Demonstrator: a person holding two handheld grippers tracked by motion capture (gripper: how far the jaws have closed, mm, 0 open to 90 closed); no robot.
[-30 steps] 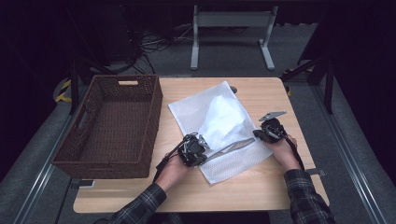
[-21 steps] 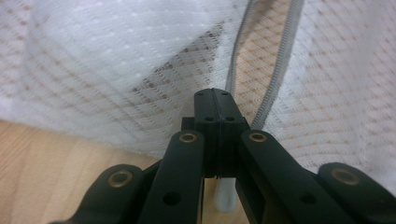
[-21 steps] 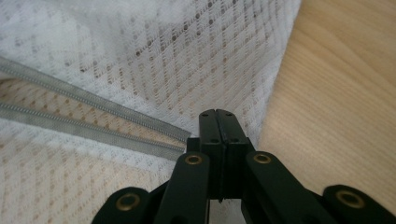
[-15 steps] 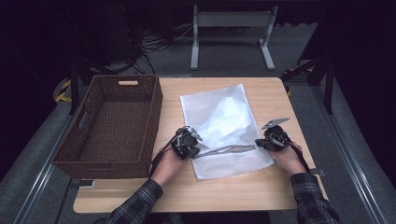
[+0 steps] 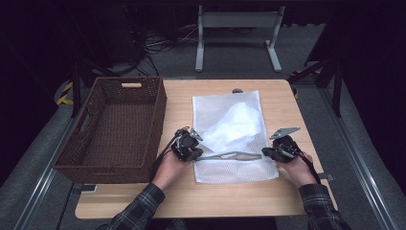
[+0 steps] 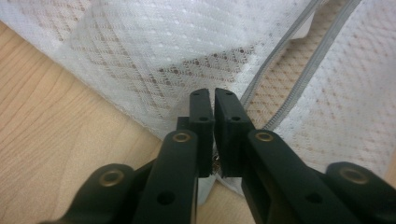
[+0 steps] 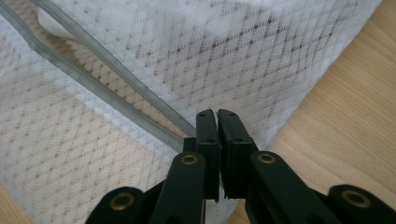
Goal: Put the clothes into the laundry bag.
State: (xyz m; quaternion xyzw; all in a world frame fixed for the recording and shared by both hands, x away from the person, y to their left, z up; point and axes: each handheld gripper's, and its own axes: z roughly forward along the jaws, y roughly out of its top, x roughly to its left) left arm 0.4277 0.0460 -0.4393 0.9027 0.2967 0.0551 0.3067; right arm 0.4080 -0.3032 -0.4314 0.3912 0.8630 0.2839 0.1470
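The table (image 5: 239, 203) is the biggest thing here. On its left side sits a brown basket (image 5: 160, 112) with nothing in it.

Just beside the basket, in the middle of the table, a white net bag (image 5: 234, 170) lies flat. A white cloth (image 5: 234, 127) is inside it, up in the far half. A grey zip (image 5: 230, 155) runs across the bag near the person's side. The zip gapes open a little in the middle.

The left gripper (image 6: 214, 95) is at the left end of the zip. Its jaws are almost pressed together, with the thin edge of the bag between them. They have just been opening a tiny bit. The right gripper (image 7: 217, 114) is at the right end of the zip, and it is the same there: a thin slit, the bag's edge pinched in it, jaws just starting to loosen.

I think the cloth going in and the bag being laid flat are done. The zip looks not yet shut, so closing it may be left. The bag may go in the basket after that, but that is only my guess.
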